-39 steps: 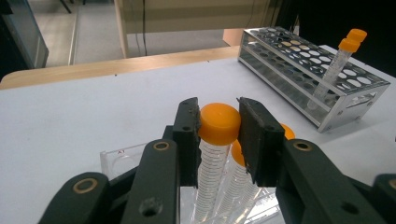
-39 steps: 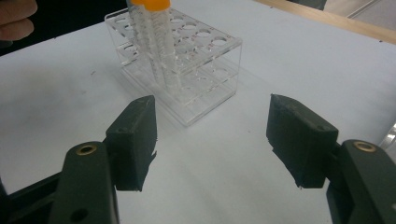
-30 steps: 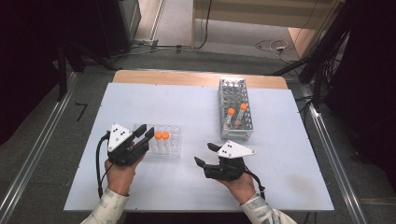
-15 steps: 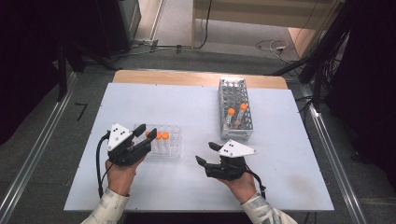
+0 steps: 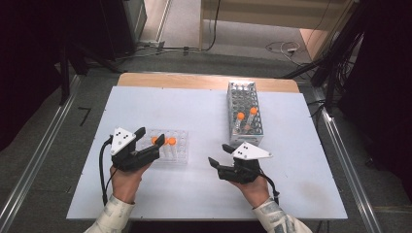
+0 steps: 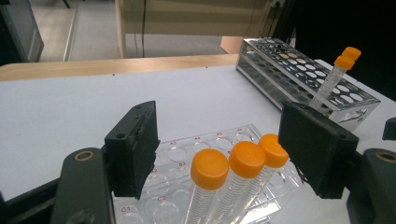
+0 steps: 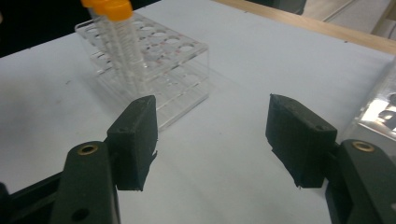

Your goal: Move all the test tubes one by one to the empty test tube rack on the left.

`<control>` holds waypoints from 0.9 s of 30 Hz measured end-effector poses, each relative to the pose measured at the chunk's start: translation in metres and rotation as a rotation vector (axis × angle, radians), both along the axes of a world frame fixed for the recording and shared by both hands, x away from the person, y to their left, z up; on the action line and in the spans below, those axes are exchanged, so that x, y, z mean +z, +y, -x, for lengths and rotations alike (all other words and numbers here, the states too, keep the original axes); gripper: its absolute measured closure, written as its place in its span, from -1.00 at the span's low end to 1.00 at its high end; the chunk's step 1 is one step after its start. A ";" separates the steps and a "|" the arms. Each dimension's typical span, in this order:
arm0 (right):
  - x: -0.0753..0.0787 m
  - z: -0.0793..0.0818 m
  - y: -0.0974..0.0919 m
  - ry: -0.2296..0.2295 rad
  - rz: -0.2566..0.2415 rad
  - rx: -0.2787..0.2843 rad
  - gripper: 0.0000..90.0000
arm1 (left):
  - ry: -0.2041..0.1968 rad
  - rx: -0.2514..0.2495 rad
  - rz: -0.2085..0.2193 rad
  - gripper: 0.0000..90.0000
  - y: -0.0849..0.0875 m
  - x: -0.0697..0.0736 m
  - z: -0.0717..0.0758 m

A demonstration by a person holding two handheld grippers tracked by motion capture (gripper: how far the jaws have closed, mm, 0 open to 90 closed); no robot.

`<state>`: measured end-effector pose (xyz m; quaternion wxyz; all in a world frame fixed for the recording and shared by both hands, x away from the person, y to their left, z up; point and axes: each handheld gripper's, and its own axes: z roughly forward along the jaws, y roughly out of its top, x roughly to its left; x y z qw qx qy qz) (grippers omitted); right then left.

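Observation:
A clear plastic rack holds three orange-capped tubes standing side by side. My left gripper sits at the rack's left end. Its jaws have just been opening, and the tube tops stand between them untouched. My right gripper rests open over bare table to the right of the rack, with nothing between its jaws. A metal rack farther back carries two more orange-capped tubes.
The white table top has a wooden strip along its far edge. The metal rack's corner lies just right of my right gripper. Cables trail from both grippers toward the person's sleeves.
The left gripper's jaws have spread apart around the orange-capped tubes in the clear rack. Both hands have stayed where they were.

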<state>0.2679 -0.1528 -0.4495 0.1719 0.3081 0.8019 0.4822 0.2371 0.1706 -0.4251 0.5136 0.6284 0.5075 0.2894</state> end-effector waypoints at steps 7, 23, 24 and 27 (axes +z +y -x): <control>0.001 -0.016 -0.017 0.003 -0.005 -0.079 -0.26 | -0.005 0.009 0.013 -0.46 0.002 0.001 0.000; 0.003 -0.043 -0.045 -0.016 -0.005 -0.215 -0.18 | -0.009 0.014 0.013 -0.48 0.003 0.002 0.000; 0.004 -0.044 -0.046 -0.016 -0.007 -0.220 -0.17 | -0.008 0.014 0.013 -0.48 0.003 0.002 0.000; 0.005 -0.048 -0.049 -0.026 -0.004 -0.240 -0.16 | -0.010 0.018 0.017 -0.48 0.004 0.002 0.000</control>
